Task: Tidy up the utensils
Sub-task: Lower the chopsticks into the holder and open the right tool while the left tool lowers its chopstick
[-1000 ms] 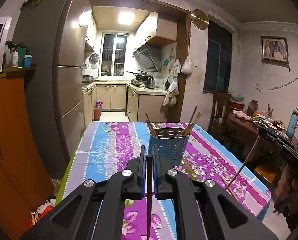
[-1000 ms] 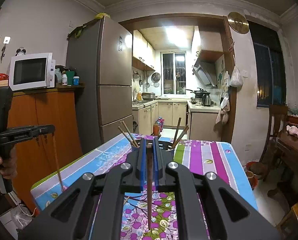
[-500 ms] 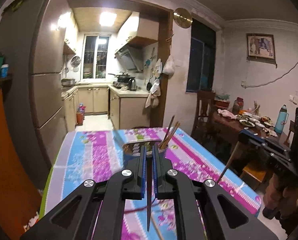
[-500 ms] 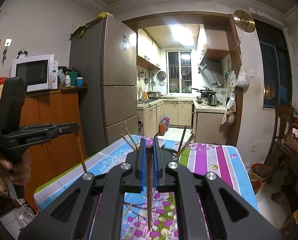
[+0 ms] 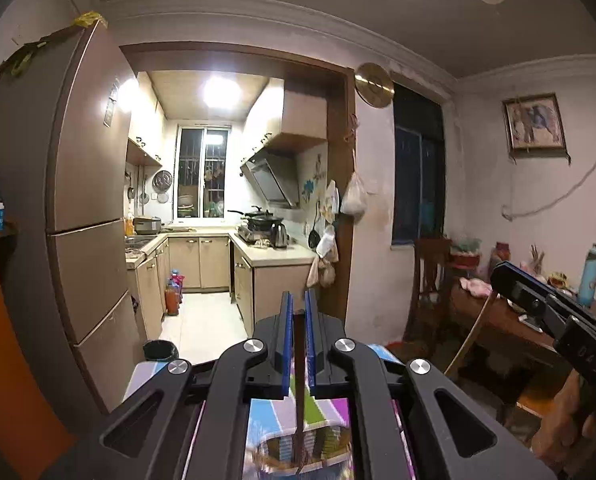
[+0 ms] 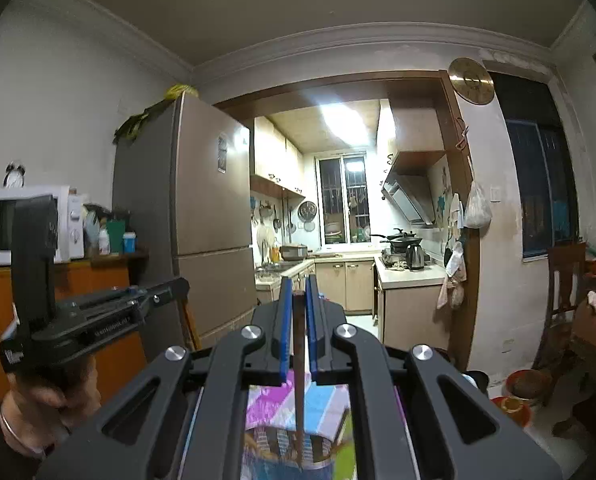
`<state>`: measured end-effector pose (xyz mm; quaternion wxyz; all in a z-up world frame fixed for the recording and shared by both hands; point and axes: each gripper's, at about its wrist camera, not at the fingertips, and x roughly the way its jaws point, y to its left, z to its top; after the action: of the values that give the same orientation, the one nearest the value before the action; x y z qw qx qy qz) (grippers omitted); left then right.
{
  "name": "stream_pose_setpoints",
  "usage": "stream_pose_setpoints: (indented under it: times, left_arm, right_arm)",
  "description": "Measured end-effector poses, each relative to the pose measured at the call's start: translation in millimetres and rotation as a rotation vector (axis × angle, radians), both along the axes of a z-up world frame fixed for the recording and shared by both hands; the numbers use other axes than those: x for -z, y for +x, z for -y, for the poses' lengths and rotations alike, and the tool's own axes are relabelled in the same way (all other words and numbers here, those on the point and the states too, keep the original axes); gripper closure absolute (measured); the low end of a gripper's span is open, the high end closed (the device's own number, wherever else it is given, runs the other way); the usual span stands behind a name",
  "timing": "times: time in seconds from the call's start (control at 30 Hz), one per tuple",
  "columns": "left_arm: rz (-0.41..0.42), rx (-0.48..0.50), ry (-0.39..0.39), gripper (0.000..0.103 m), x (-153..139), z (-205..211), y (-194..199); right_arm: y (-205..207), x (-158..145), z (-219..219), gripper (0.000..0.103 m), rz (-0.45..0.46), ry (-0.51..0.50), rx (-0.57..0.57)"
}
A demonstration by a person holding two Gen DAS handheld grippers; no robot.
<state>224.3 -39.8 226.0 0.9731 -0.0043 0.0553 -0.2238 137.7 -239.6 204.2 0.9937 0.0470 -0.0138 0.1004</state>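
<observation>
My left gripper is shut on a brown chopstick that hangs down between the blue pads, its tip over the blue utensil holder directly below. My right gripper is shut on another chopstick, its lower end reaching into the mouth of the same holder. The right gripper also shows at the right of the left wrist view with its chopstick. The left gripper shows at the left of the right wrist view.
The holder stands on a table with a floral purple and blue cloth. A fridge stands to the left, the kitchen doorway ahead, and a cluttered side table with a chair to the right.
Both grippers have moved forward over the holder and tilted up, so the holder now sits under the fingers. Both chopsticks now point down into or over its mouth.
</observation>
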Motion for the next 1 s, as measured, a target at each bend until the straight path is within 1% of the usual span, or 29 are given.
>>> stream_pose_setpoints:
  times: [0.1, 0.2, 0.3, 0.33, 0.4, 0.47, 0.57, 0.7, 0.8, 0.83, 0.9, 0.93, 1.0]
  left_arm:
    - [0.006, -0.011, -0.012, 0.096, 4, 6, 25]
    - [-0.016, 0.0, -0.037, 0.096, 20, 7, 47]
    - [-0.056, 0.009, -0.044, 0.096, 45, 8, 66]
    - [-0.067, 0.009, -0.035, 0.096, 55, 10, 70]
    - [-0.076, 0.013, -0.023, 0.096, 70, 11, 75]
    - [-0.094, 0.021, -0.028, 0.096, 89, 11, 80]
    - [-0.126, 0.03, -0.028, 0.096, 109, 13, 88]
    - [-0.16, 0.022, -0.005, 0.096, 134, 15, 94]
    - [-0.183, 0.006, 0.018, 0.096, 150, 17, 95]
    - [-0.183, -0.002, 0.02, 0.096, 151, 16, 95]
    - [-0.183, -0.014, 0.021, 0.095, 151, 14, 95]
    - [-0.171, -0.021, 0.019, 0.095, 146, 11, 92]
    - [-0.139, -0.034, 0.006, 0.095, 131, 4, 86]
  right_arm:
    - [26, 7, 3, 0.098, -0.006, 0.022, 0.01]
    - [51, 23, 5, 0.098, -0.033, 0.051, 0.01]
    - [70, 45, 4, 0.098, -0.066, 0.065, 0.011]
    - [75, 53, 2, 0.098, -0.078, 0.067, 0.011]
    - [83, 68, -1, 0.098, -0.105, 0.074, 0.005]
    - [90, 79, -4, 0.098, -0.125, 0.079, 0.003]
    - [98, 97, -8, 0.098, -0.169, 0.094, -0.009]
    - [107, 117, -14, 0.097, -0.227, 0.078, -0.005]
    - [110, 125, -19, 0.097, -0.25, 0.051, 0.007]
    - [110, 126, -20, 0.096, -0.255, 0.041, 0.012]
    - [106, 122, -20, 0.084, -0.247, 0.029, 0.03]
    - [102, 118, -18, 0.081, -0.233, 0.029, 0.035]
    - [89, 104, -13, 0.081, -0.191, 0.031, 0.045]
